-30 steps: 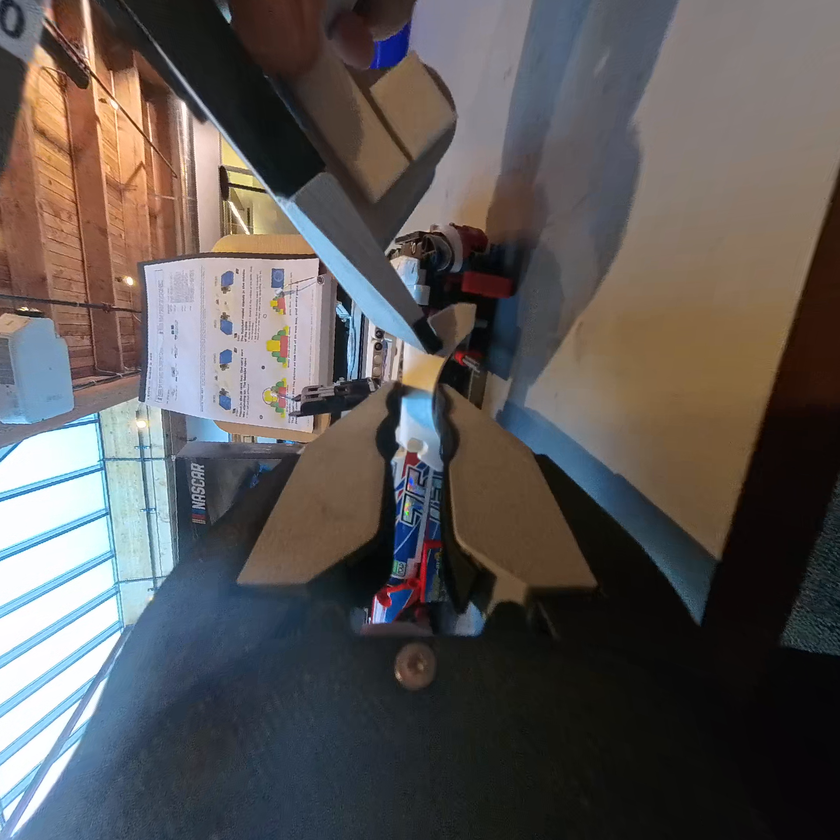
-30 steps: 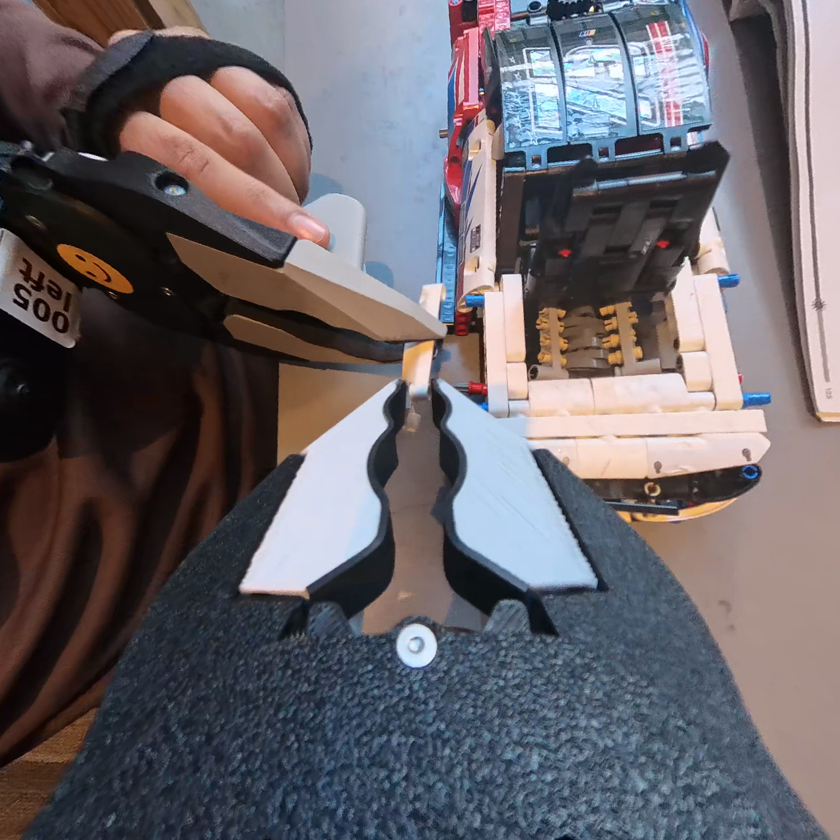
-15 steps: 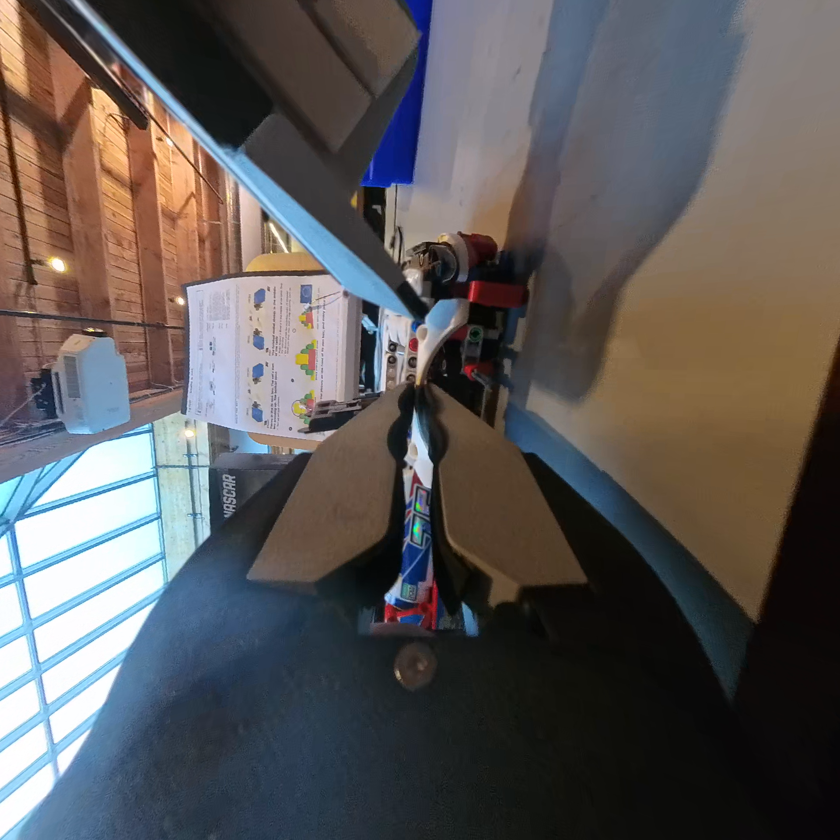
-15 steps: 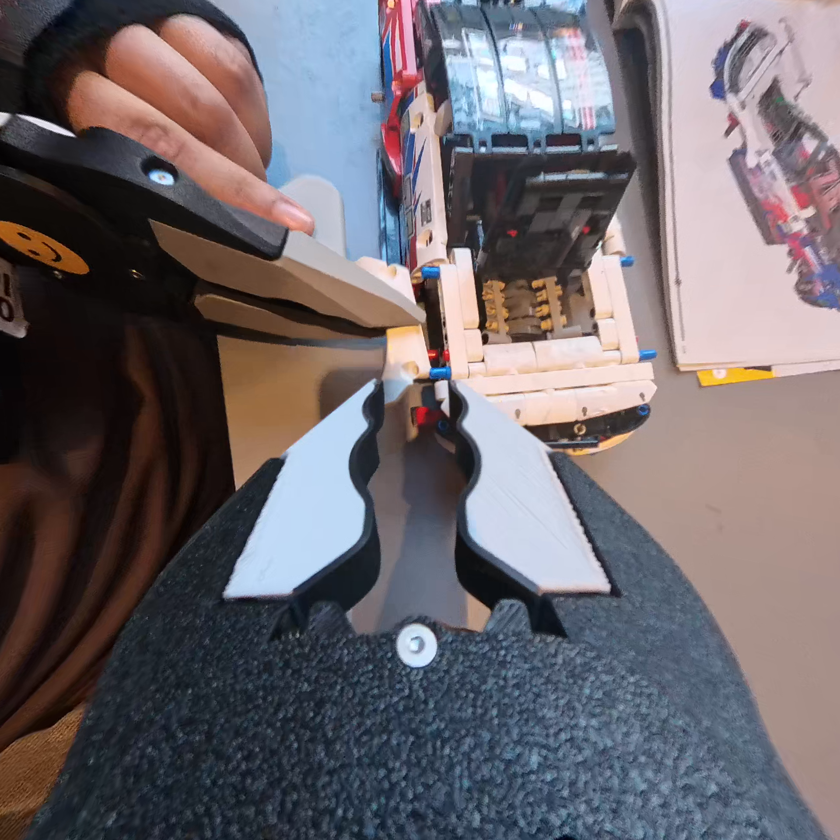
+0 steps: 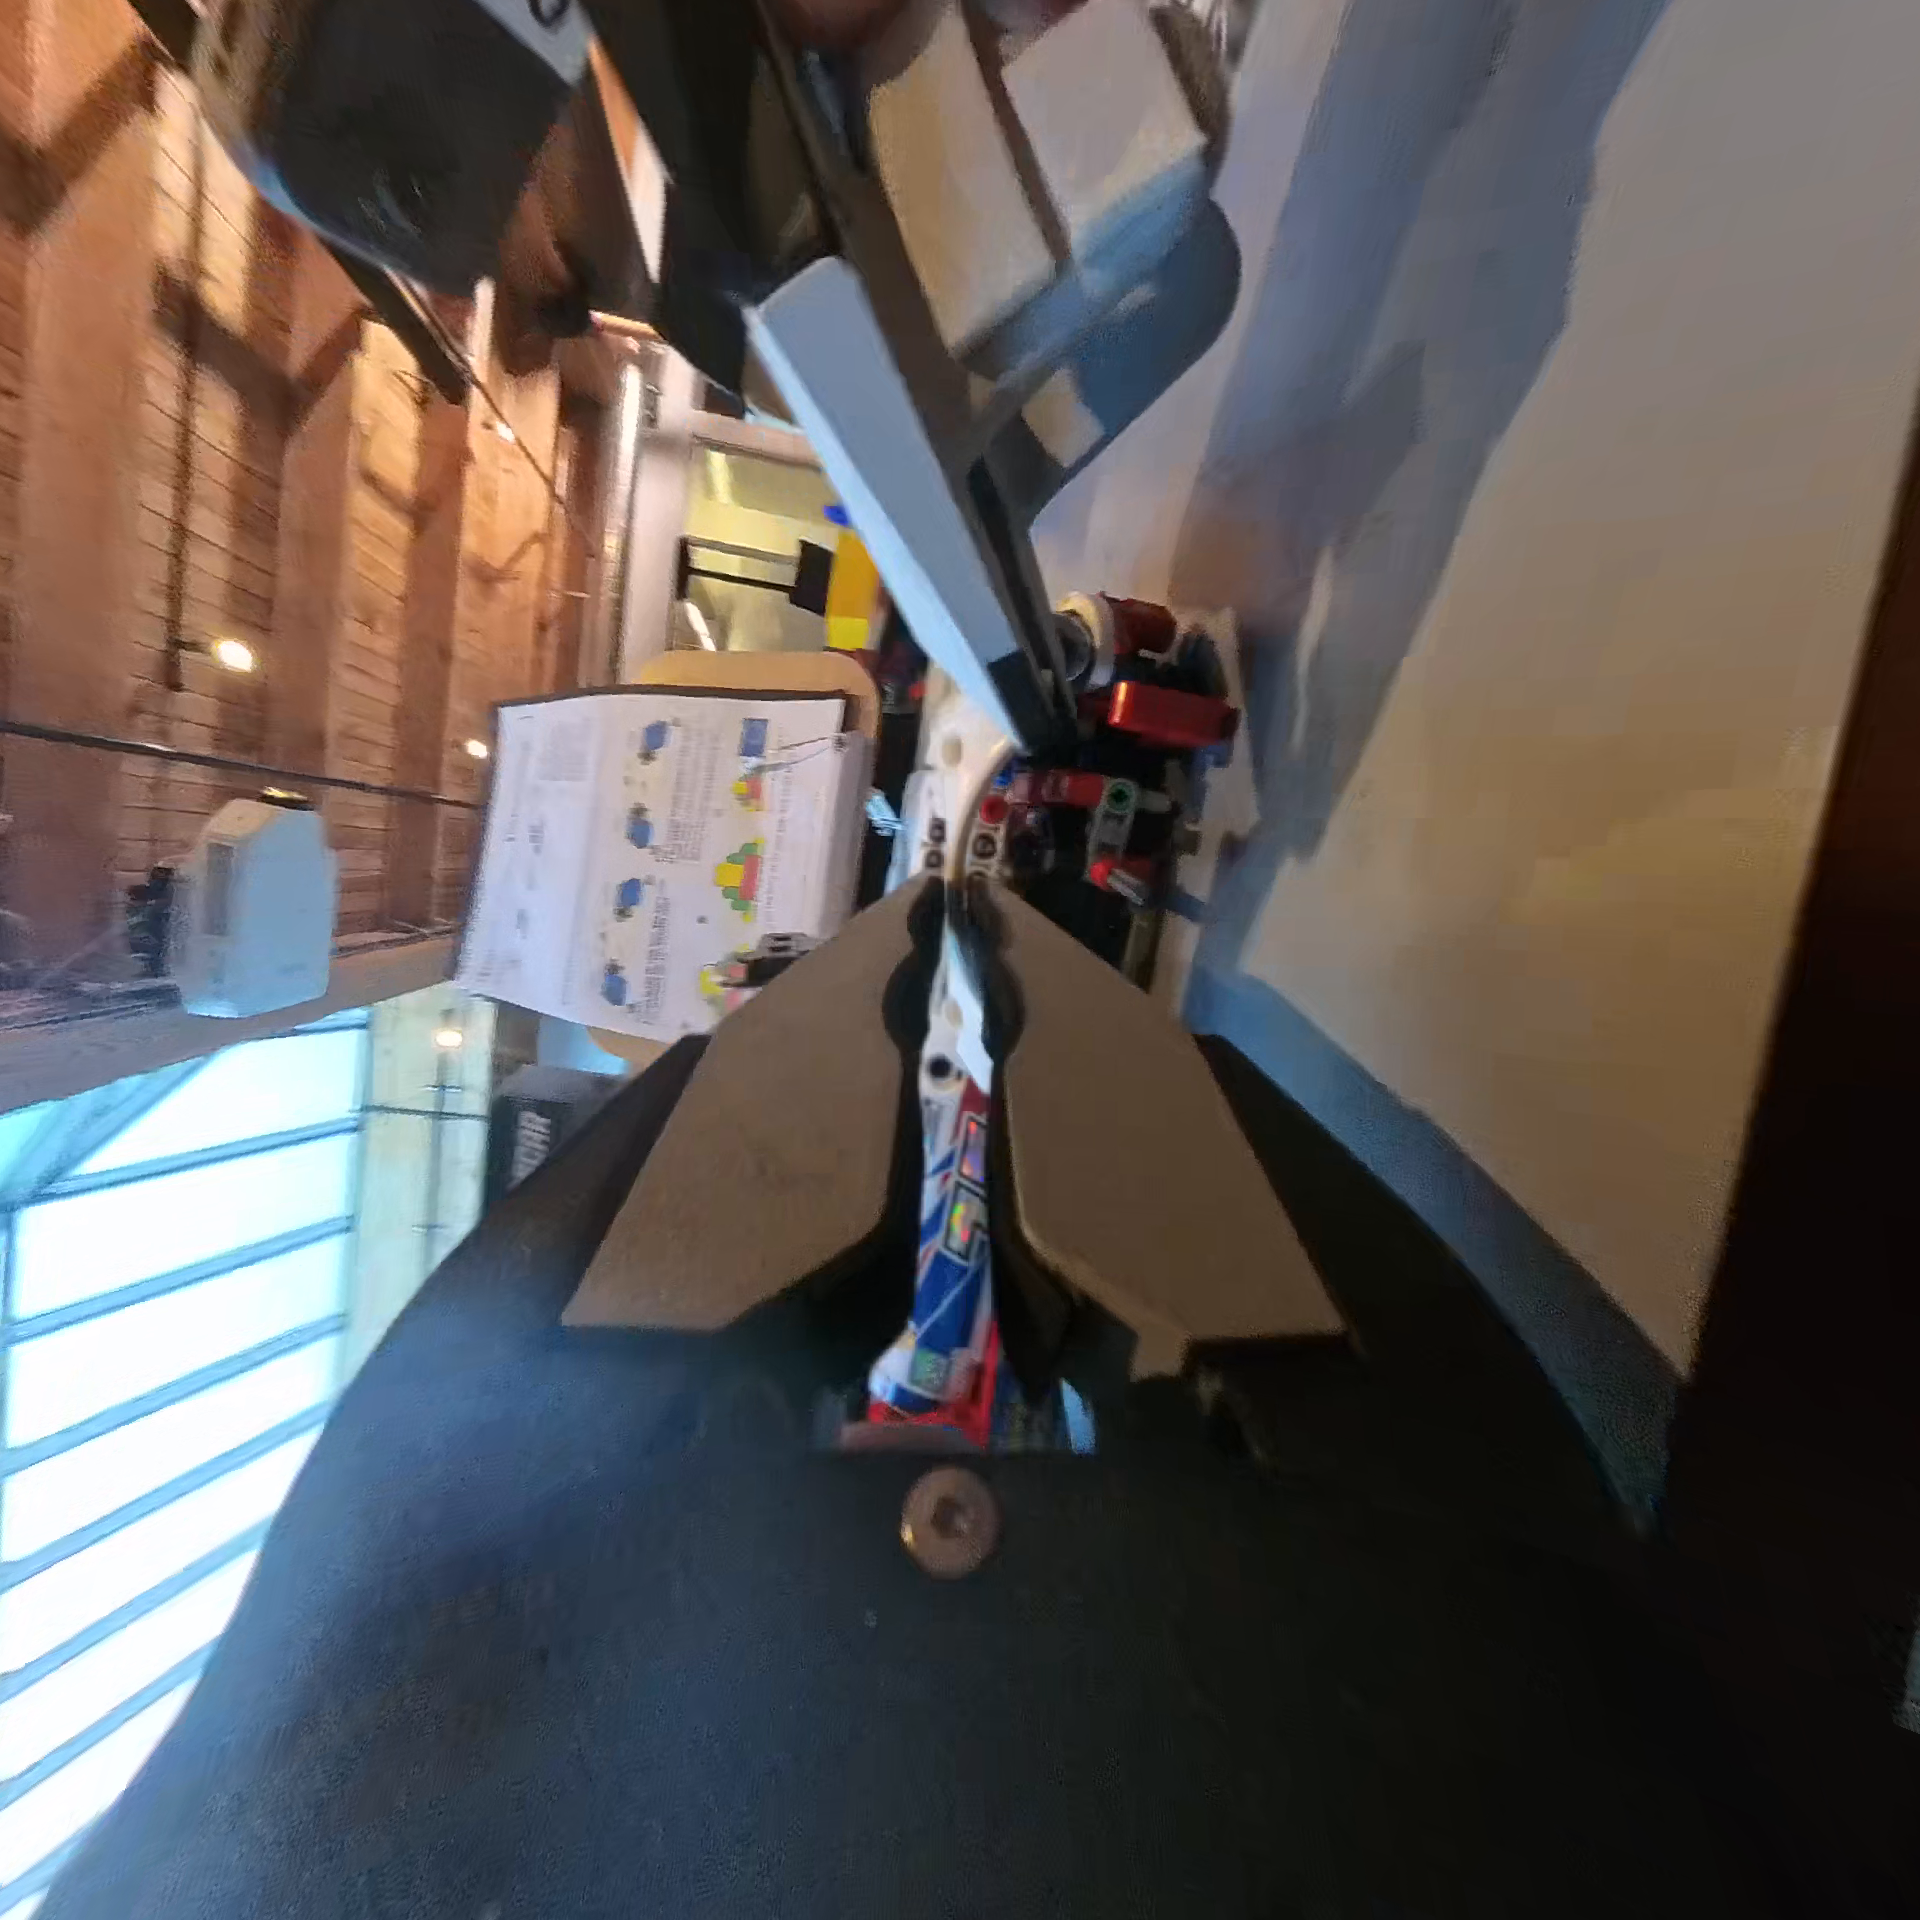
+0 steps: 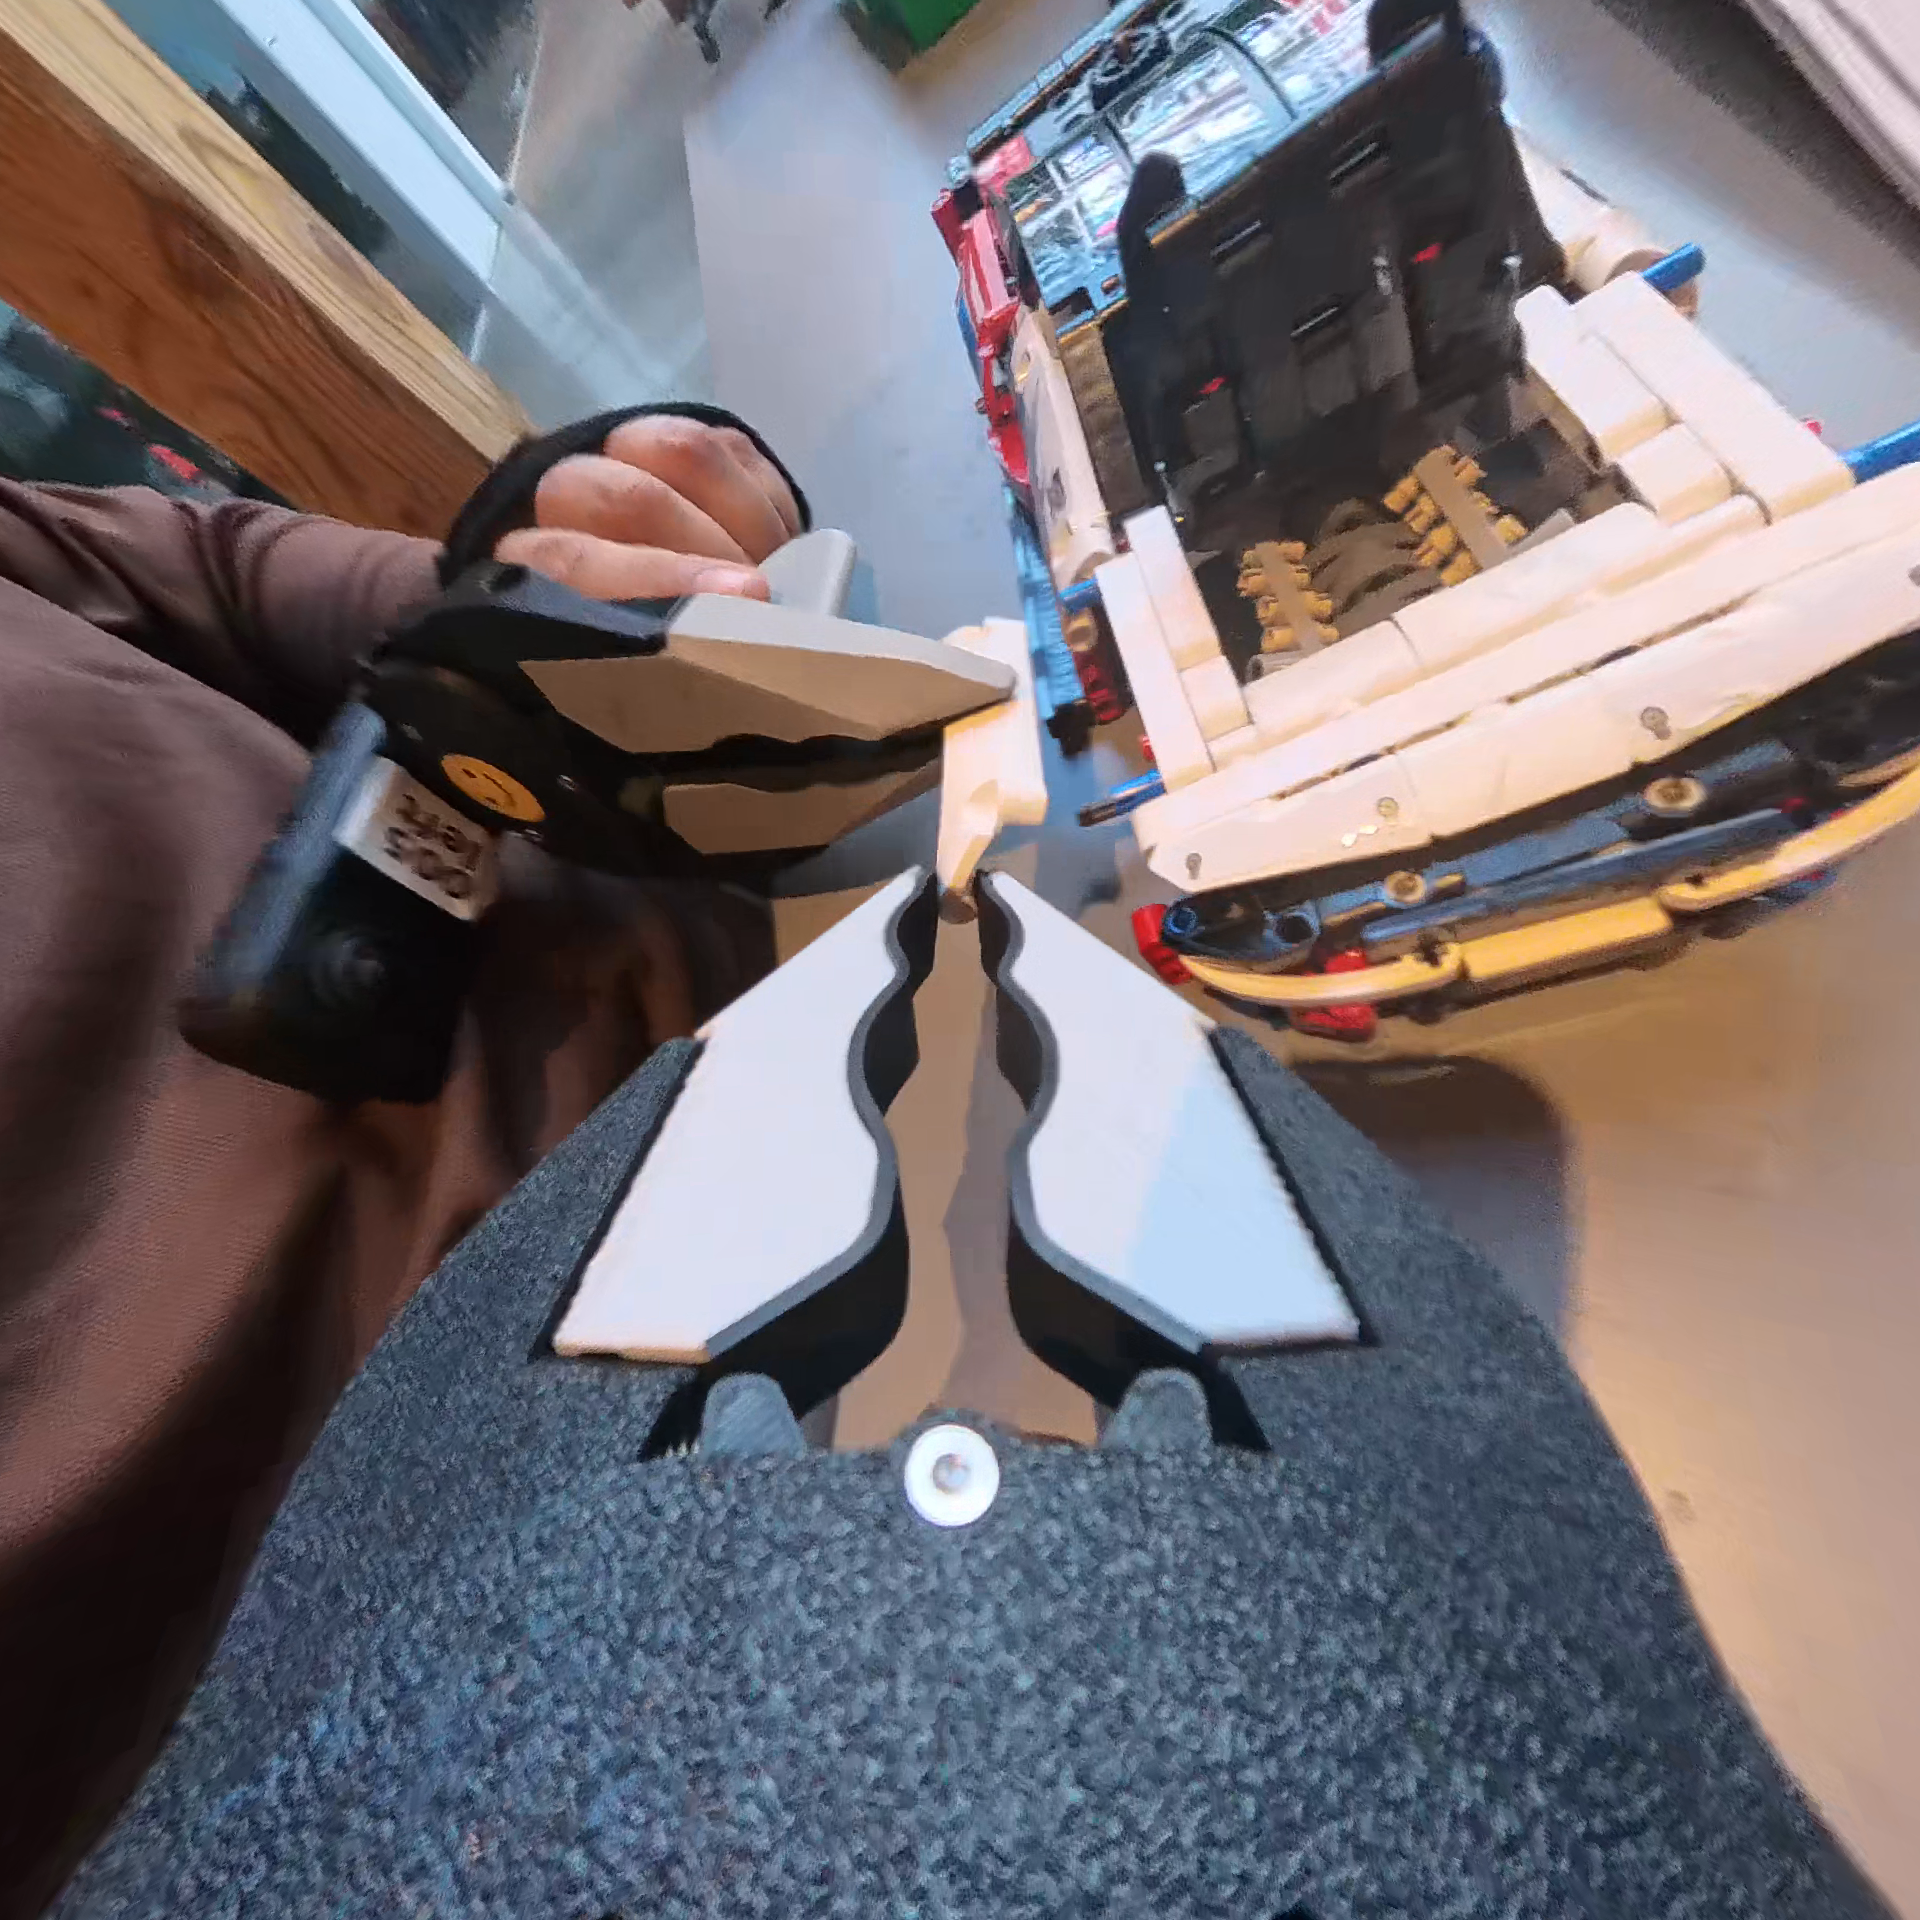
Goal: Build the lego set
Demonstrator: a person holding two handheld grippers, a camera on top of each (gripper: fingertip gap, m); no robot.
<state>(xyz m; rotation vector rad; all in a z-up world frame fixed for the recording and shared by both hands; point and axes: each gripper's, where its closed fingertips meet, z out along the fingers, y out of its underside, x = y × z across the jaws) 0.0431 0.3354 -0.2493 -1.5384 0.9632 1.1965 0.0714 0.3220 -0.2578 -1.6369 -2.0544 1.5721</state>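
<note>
A white Lego body panel with blue and red stickers (image 5: 961,1195) is clamped in my left gripper (image 5: 951,894), which is shut on it. In the right wrist view the panel (image 6: 992,769) sticks out of the left gripper (image 6: 914,748), just left of the front corner of the Lego race car (image 6: 1455,582). My right gripper (image 6: 956,894) is pinched on the panel's lower white tip. In the left wrist view the right gripper (image 5: 1023,717) comes down from above, and the car's red and black end (image 5: 1122,810) lies just beyond the panel.
An open instruction booklet (image 5: 665,862) stands behind the car, with a black box (image 5: 530,1143) below it. The car rests on a pale table (image 6: 1558,1195). A person's hand (image 6: 644,509) and brown sleeve (image 6: 156,935) are at the left, and a wooden beam (image 6: 208,270) behind. My two grippers' fingertips are within a few centimetres of each other.
The right gripper's jaws have narrowed onto the panel's tip. The right wrist view has swung and tilted, so the car now lies up and to the right. The left gripper still holds the panel.
</note>
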